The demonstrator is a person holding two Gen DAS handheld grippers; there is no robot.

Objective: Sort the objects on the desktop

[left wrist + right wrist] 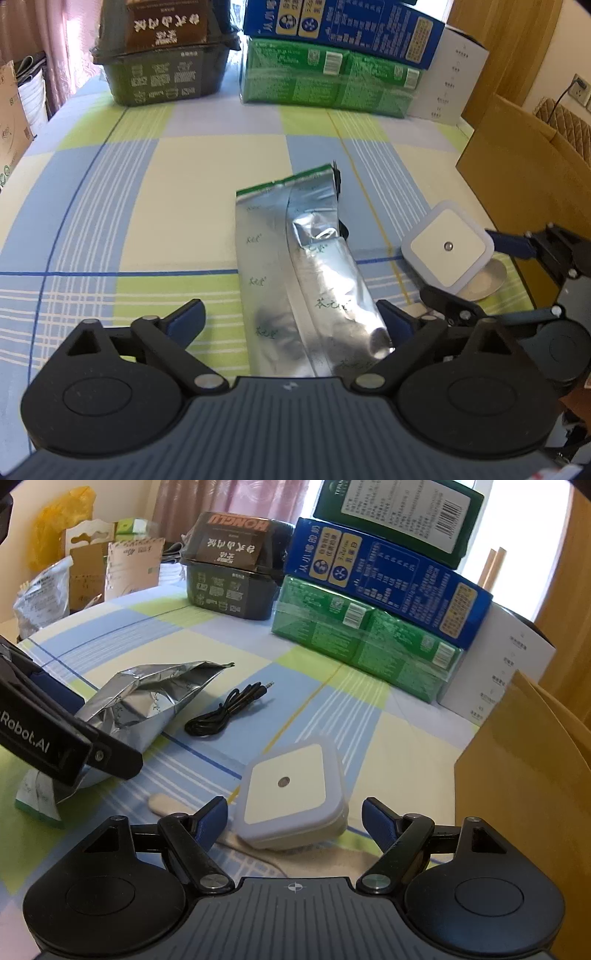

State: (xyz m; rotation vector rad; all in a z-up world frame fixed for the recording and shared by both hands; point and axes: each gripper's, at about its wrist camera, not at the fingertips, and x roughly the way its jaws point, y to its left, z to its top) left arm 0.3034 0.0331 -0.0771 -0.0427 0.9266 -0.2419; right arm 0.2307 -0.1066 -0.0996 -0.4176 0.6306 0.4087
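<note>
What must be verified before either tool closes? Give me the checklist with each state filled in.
1. Left tool open, fingers on both sides of the foil pouch: ok.
2. Right tool open, fingers on both sides of the white night light: ok.
3. Night light lying flat on the tablecloth: not ok, it sits tilted on a pale object.
4. Black cable apart from the pouch: cannot tell, they lie very close.
5. The two tools apart from each other: cannot tell, they overlap in the left wrist view.
</note>
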